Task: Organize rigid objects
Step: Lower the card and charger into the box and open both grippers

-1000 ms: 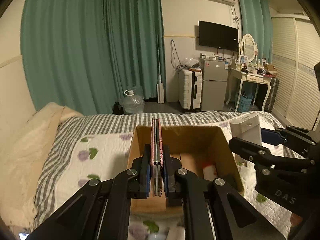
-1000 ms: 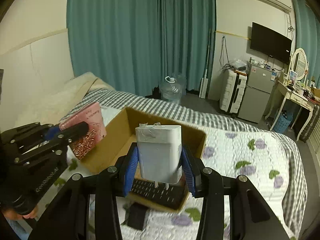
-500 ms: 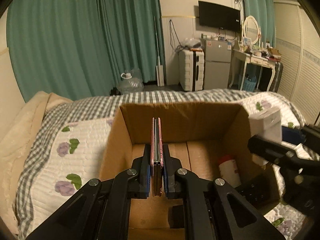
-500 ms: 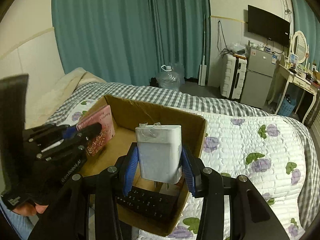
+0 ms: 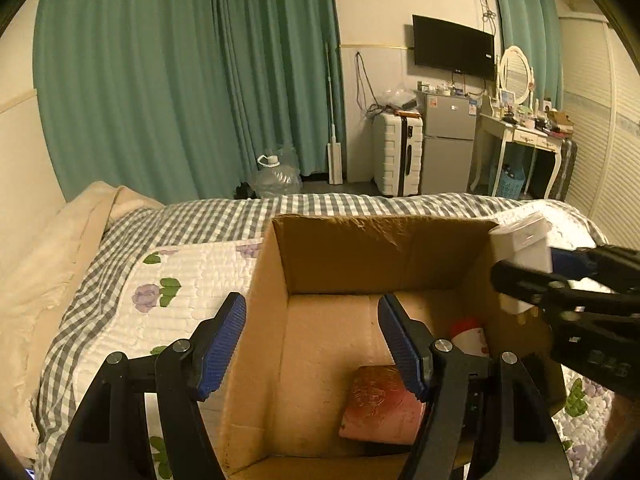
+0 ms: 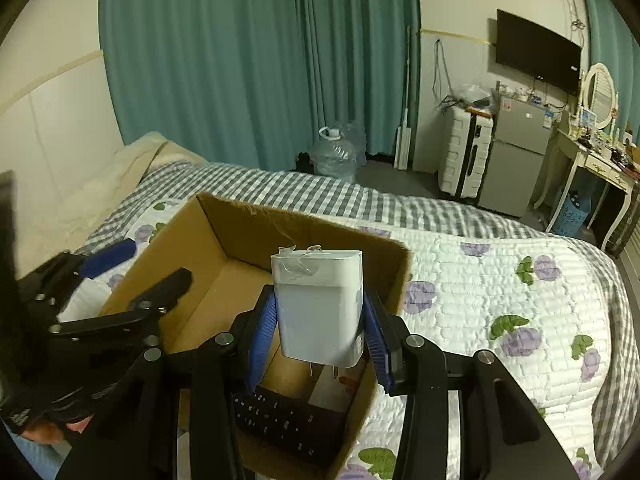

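An open cardboard box (image 5: 384, 248) stands on the bed. My left gripper (image 5: 312, 344) is open and empty above the box's near left part. A pink book (image 5: 380, 408) lies flat on the box floor below it. A white bottle with a red cap (image 5: 470, 336) lies at the box's right side. My right gripper (image 6: 320, 336) is shut on a white rectangular container (image 6: 320, 304) and holds it upright over the box's right edge; it also shows in the left wrist view (image 5: 524, 252). A black keyboard-like item (image 6: 288, 420) lies in the box's near corner.
The box (image 6: 240, 232) sits on a quilted floral bedspread (image 6: 500, 300) over a grey checked sheet (image 5: 200, 220). A cream pillow (image 5: 48, 272) lies at the left. Beyond the bed are a water jug (image 5: 276, 178), a white suitcase (image 5: 398, 154), a small fridge (image 5: 448, 144) and a dressing table (image 5: 520, 136).
My left gripper opened and let go of the pink book, which now lies flat in the box. The right gripper kept hold of the white container over the box's right edge.
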Available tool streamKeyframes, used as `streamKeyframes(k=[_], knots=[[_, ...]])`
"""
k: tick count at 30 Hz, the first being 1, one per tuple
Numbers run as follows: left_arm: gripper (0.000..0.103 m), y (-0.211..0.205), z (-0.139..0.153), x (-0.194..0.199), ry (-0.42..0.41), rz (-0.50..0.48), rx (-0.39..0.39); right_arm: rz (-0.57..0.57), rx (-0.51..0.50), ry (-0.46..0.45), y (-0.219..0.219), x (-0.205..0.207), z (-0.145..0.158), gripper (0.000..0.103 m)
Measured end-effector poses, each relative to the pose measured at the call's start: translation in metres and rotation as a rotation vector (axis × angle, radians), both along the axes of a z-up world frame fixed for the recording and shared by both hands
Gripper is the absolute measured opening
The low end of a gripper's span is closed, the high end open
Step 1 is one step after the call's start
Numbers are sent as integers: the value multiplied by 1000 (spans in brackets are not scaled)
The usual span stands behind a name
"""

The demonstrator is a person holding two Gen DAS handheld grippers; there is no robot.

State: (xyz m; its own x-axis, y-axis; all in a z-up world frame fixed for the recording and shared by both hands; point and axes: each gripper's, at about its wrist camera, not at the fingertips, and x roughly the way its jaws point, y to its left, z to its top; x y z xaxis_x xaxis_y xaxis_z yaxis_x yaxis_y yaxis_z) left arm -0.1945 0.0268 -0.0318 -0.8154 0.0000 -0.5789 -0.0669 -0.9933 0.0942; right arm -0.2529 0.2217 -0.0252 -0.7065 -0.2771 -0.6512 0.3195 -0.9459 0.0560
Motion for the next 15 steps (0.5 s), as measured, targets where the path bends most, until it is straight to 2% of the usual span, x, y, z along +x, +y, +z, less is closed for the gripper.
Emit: streamKeyframes(k=[6, 7, 8, 10, 15], knots=[[71, -6, -2, 0, -4, 17, 7, 10, 4, -61, -7, -23, -29, 43], [71, -7, -1, 1, -3, 20, 5, 1, -3, -58, -8, -23, -31, 46], [71, -7, 0, 2, 0, 22, 6, -13, -8, -51, -6, -23, -32, 60], [71, -8, 3, 5, 4, 26, 7, -20, -29, -38, -4, -18, -27, 68], [71, -7, 26, 24, 30, 27, 14, -58, -24, 17, 7, 4, 1, 69]])
